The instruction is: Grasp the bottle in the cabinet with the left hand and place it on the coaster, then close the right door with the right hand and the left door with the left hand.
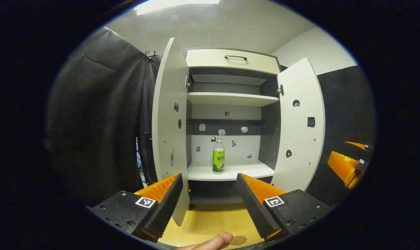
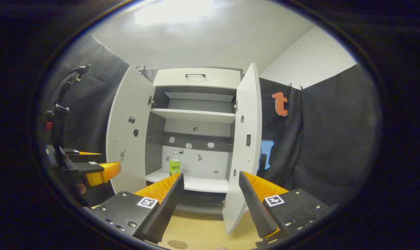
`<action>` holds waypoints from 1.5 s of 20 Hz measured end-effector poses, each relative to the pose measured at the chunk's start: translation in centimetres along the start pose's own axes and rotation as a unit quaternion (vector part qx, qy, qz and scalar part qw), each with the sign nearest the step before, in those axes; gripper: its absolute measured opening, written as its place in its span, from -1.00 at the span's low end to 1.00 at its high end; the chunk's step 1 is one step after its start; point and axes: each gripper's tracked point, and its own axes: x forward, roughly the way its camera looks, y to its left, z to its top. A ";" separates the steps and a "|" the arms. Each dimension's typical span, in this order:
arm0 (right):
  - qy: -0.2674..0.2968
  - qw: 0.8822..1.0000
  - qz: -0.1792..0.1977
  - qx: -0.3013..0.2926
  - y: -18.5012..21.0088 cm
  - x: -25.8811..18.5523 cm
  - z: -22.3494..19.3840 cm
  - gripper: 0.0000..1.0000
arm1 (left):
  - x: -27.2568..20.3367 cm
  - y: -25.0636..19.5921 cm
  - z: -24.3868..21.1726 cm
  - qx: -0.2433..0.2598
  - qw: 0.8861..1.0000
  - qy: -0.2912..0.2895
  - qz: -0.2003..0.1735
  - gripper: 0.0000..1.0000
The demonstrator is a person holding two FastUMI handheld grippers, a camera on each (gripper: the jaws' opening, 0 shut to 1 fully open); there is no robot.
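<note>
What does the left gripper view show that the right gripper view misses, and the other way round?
Left gripper view: a fingertip at the bottom edge, beside the coaster. Right gripper view: a black cable arching above the left gripper. Both: the cabinet with left door and right door open, the bottle upright on the lower shelf, the coaster, and the right gripper, jaws apart like the left's.
</note>
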 end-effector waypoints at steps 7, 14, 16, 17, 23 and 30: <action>-0.019 1.000 0.018 0.007 -1.0 -0.5 0.8 0.92 | -1.1 -0.9 0.8 0.007 1.000 0.002 0.015 0.96; -0.023 0.999 0.031 0.012 0.0 0.9 0.7 0.92 | 2.2 -0.6 -0.4 0.015 1.000 0.014 0.016 0.96; -0.028 0.999 0.033 0.012 0.3 1.6 0.9 0.87 | 4.5 -0.5 -0.8 0.008 1.000 0.017 0.012 0.96; -0.029 0.999 0.033 0.013 0.4 2.1 0.9 0.87 | 5.9 -0.5 -1.0 0.006 1.000 0.018 0.010 0.96; -0.016 1.000 0.017 0.004 0.5 6.1 -0.3 0.86 | 14.2 -1.2 -2.4 -0.007 0.999 0.030 -0.010 0.96; -0.017 1.000 0.009 0.003 1.1 10.2 -1.3 0.87 | 23.9 -2.4 -4.1 0.005 0.999 0.027 -0.030 0.96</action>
